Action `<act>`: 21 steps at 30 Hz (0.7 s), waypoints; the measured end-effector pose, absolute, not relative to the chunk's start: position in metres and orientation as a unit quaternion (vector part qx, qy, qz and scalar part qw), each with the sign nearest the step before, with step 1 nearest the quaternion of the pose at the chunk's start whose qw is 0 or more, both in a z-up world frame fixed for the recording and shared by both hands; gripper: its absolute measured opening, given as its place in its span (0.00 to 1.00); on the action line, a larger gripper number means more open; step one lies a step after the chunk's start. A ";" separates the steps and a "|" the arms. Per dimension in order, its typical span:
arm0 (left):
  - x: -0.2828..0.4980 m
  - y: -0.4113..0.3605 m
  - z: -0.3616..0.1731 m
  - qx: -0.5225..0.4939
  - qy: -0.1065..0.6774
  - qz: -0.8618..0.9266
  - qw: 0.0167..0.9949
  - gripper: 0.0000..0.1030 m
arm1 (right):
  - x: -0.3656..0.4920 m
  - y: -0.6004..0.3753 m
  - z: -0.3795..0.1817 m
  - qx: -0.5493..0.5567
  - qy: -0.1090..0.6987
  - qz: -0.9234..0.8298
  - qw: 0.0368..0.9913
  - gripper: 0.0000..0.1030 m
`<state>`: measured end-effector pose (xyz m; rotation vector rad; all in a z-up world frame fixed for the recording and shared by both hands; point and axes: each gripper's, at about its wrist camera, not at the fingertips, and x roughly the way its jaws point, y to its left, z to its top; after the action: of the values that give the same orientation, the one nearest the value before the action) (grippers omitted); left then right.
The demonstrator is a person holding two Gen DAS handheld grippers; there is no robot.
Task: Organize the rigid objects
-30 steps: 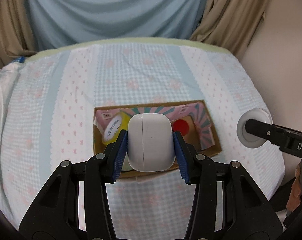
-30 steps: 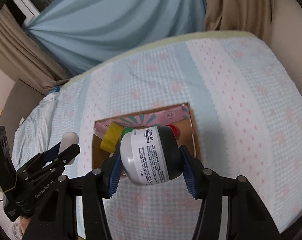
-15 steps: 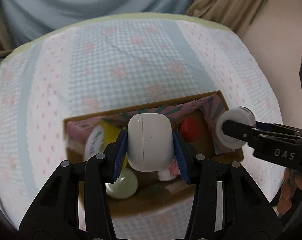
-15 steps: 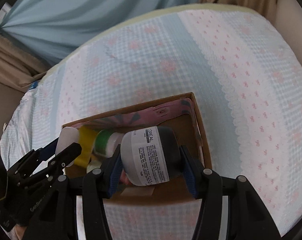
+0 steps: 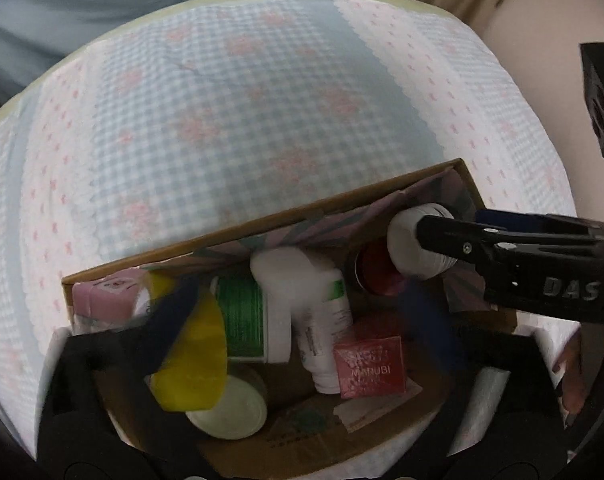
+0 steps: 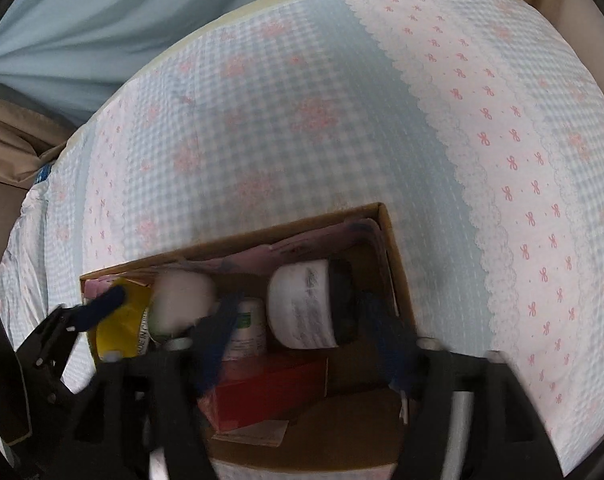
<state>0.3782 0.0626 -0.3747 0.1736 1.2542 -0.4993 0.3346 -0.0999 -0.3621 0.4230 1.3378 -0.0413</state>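
Cardboard box (image 5: 261, 216), brown, open-topped and lined with pink patterned paper, sat on the blue-and-pink gingham bedcover (image 5: 237, 92) and held the sorted goods. At its left lay a yellow tape roll (image 5: 197, 356) and a pale green round lid (image 5: 229, 408). The left gripper (image 5: 297, 320), clenched a second before on a smooth white rounded earbud case (image 5: 285, 276), was opening; the case, blurred, appeared freed over the green-labelled white tub (image 5: 245, 320). A glossy red sachet (image 5: 370, 364) lay flat to the right. The right gripper (image 6: 302, 320) was likewise opening, and the white jar with a dark cap (image 6: 306, 304) sat between its pads, seemingly no longer pressed. Judgement: both hard-shelled items were being deposited, so this placement was nearly done.
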 end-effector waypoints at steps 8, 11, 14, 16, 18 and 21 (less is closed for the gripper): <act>0.365 0.078 -0.359 0.073 0.581 -0.213 0.782 1.00 | 0.319 -0.101 -0.359 0.215 0.611 0.014 0.762 1.00; 0.360 0.083 -0.354 0.066 0.581 -0.204 0.785 1.00 | 0.310 -0.104 -0.356 0.226 0.608 0.015 0.761 1.00; 0.353 0.086 -0.346 0.065 0.576 -0.195 0.791 1.00 | 0.304 -0.104 -0.347 0.223 0.608 0.017 0.762 1.00; 0.347 0.088 -0.336 0.065 0.570 -0.191 0.797 1.00 | 0.300 -0.104 -0.338 0.222 0.600 0.019 0.768 1.00; 0.340 0.090 -0.324 0.063 0.562 -0.188 0.803 1.00 | 0.294 -0.105 -0.328 0.221 0.593 0.020 0.774 1.00; 0.327 0.095 -0.304 0.064 0.549 -0.180 0.813 1.00 | 0.280 -0.106 -0.304 0.216 0.577 0.023 0.787 1.00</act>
<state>0.3266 0.0950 -0.3037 0.1364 1.1726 -0.3844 0.2801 -0.1056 -0.3041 0.4656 1.2443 0.0495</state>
